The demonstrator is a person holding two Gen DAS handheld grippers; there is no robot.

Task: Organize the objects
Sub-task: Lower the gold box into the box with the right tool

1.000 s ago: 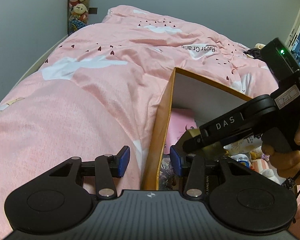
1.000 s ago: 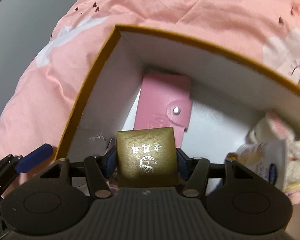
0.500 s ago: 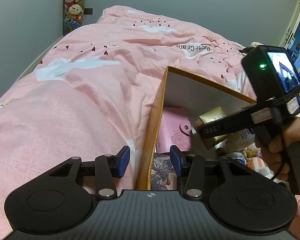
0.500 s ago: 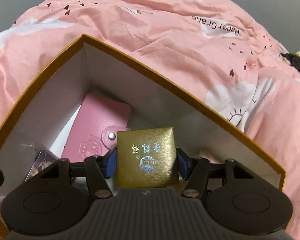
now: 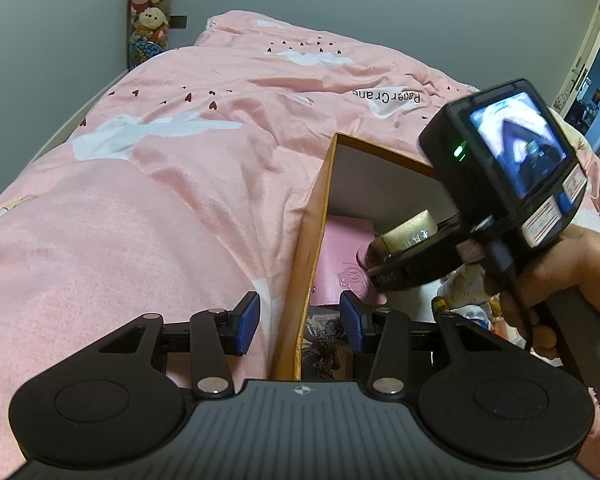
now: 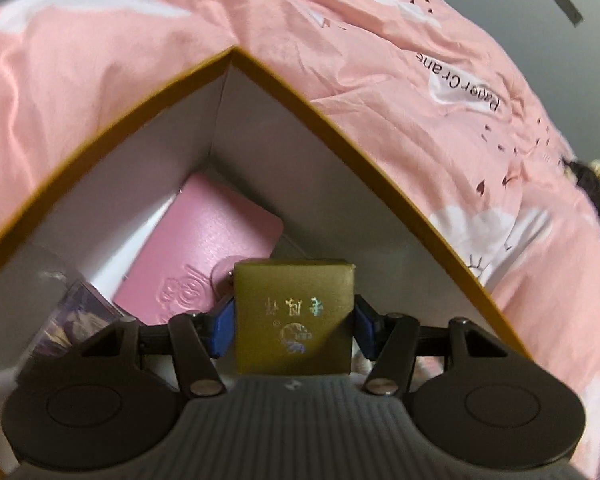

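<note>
Gold box (image 6: 294, 316) pinched in right gripper (image 6: 294, 326) fingers above the storage box (image 6: 384, 168) — left gripper (image 5: 298, 322) fingers spread, straddling its wall; tilted release could topple it.

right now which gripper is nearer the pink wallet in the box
Right. The right gripper, clamping a gold box, hangs just above the pink wallet; the left gripper straddles the box wall beside it.

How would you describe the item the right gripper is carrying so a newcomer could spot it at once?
On the pink bedspread sits an open box with an orange-brown rim and white walls. Over its inside, the right gripper clamps a small gold box. Unlike the flat pink wallet lying beneath it, it is metallic gold with shiny foil characters.
</note>
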